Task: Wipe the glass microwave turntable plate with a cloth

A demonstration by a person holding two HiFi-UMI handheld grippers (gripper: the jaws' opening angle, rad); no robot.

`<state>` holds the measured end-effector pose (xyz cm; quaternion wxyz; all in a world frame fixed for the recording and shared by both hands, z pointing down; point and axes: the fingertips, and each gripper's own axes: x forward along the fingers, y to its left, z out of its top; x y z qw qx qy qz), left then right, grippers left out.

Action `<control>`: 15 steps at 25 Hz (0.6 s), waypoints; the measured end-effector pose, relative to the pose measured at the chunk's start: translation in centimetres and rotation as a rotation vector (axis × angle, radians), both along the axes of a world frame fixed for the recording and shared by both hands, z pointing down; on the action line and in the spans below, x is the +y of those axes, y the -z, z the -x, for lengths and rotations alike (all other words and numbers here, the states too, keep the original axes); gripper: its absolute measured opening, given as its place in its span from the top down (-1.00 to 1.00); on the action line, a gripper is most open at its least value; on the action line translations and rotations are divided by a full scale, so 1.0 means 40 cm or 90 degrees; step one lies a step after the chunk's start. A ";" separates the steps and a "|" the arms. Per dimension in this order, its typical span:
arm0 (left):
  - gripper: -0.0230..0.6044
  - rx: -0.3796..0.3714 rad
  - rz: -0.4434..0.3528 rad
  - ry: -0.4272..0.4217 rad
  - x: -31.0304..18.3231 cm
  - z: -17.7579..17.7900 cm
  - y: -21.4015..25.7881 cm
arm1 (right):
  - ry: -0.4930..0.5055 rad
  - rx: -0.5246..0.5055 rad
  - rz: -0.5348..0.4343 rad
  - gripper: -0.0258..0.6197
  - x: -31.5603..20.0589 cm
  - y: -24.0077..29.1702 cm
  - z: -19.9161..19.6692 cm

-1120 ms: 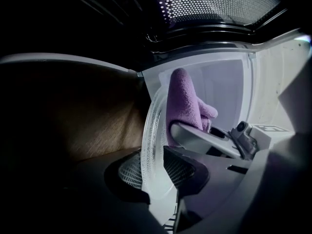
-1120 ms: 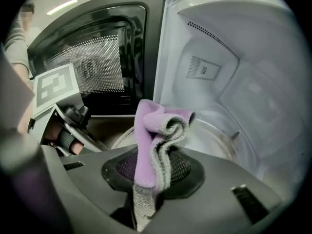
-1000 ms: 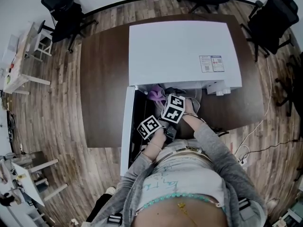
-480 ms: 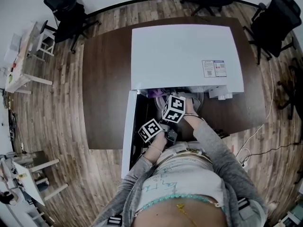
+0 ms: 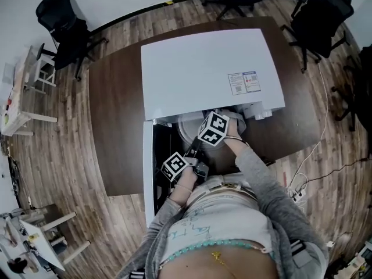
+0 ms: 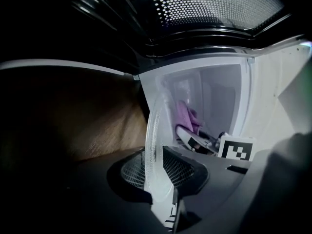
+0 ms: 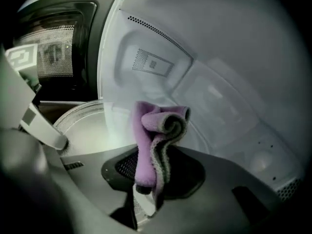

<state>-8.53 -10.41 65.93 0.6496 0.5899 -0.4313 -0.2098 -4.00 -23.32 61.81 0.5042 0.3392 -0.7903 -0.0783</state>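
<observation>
Left gripper (image 6: 163, 189) clamped on near rim of glass plate (image 6: 155, 145), plate at mouth of open microwave (image 5: 203, 68). Right gripper (image 7: 148, 184) pinched on folded purple cloth (image 7: 156, 130), right of plate, contact unclear. Advisable: hold plate steady, lay cloth flat, sweep centre outward, light pressure.

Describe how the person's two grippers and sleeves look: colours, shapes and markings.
Both the left gripper and right gripper have dark grey bodies with mesh-textured jaw pads. Each carries a white cube with black square markers: left cube, right cube. The person wears grey long sleeves.
</observation>
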 end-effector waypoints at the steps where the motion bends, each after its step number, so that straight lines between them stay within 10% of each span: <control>1: 0.65 0.002 0.000 0.003 0.000 0.002 0.000 | -0.010 -0.008 0.004 0.57 0.005 -0.002 -0.012; 15: 0.65 0.008 0.007 0.006 -0.001 0.019 -0.008 | -0.086 -0.049 0.023 0.57 0.082 -0.008 -0.096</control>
